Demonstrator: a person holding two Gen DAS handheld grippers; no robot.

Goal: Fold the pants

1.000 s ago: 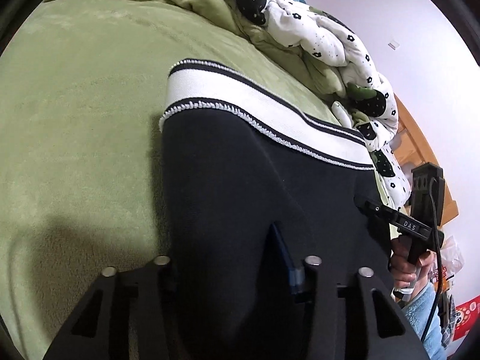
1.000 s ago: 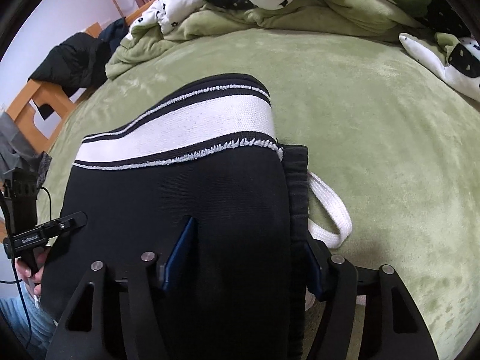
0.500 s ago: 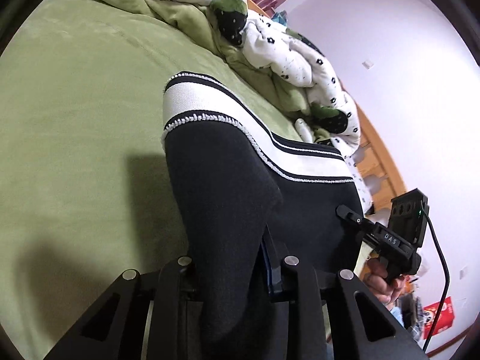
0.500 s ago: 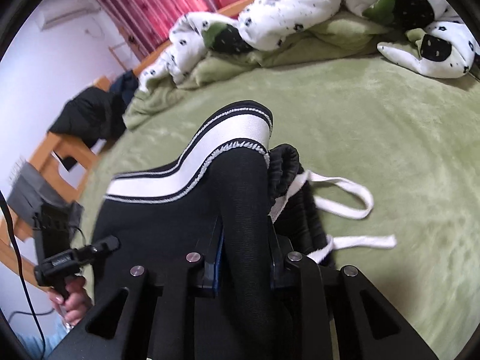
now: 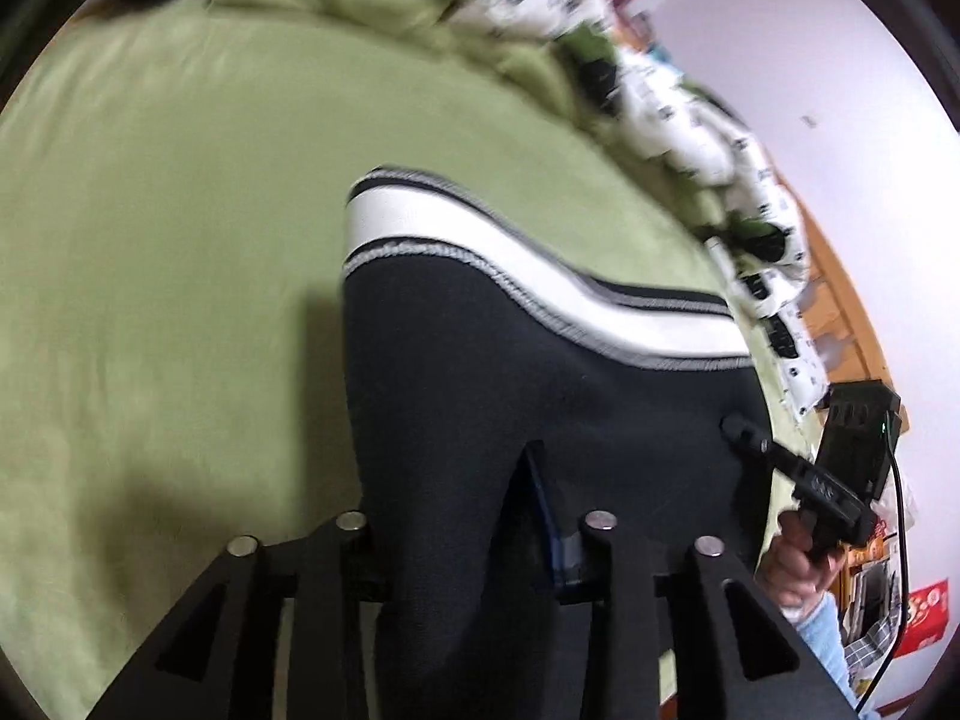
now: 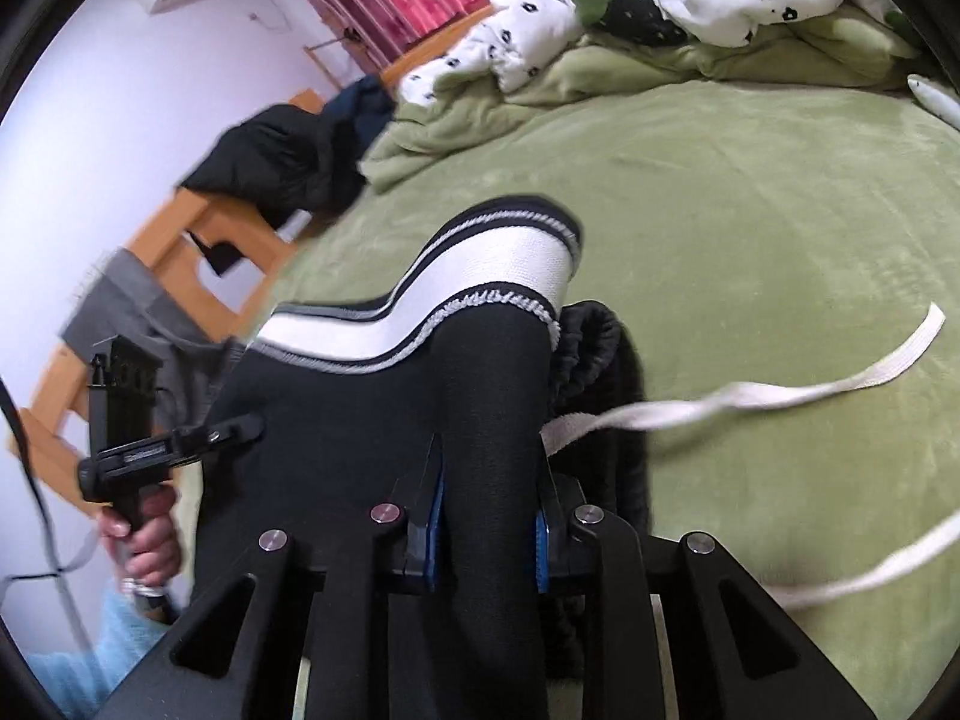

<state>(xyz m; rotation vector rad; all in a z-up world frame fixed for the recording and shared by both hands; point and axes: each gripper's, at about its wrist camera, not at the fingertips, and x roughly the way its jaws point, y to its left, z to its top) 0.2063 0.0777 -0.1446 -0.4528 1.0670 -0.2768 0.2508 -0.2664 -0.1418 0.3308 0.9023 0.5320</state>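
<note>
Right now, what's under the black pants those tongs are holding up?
Under the black pants lies the green blanket, showing on both sides, with white drawstrings dangling over it. The patch straight beneath the cloth is covered. Both tongs, left and right, pinch the fabric.

Matt black knit pants (image 6: 336,450) lie on a plush green blanket (image 6: 750,228).

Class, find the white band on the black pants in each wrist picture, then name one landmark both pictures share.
Left wrist view: the white band sweeps from centre toward the right, above the left hand-held gripper.
Right wrist view: the band lies at centre, running down-left, above the right hand-held gripper.
Shared landmark: the white flower-print quilt heaped at the far edge of the bed.
</note>
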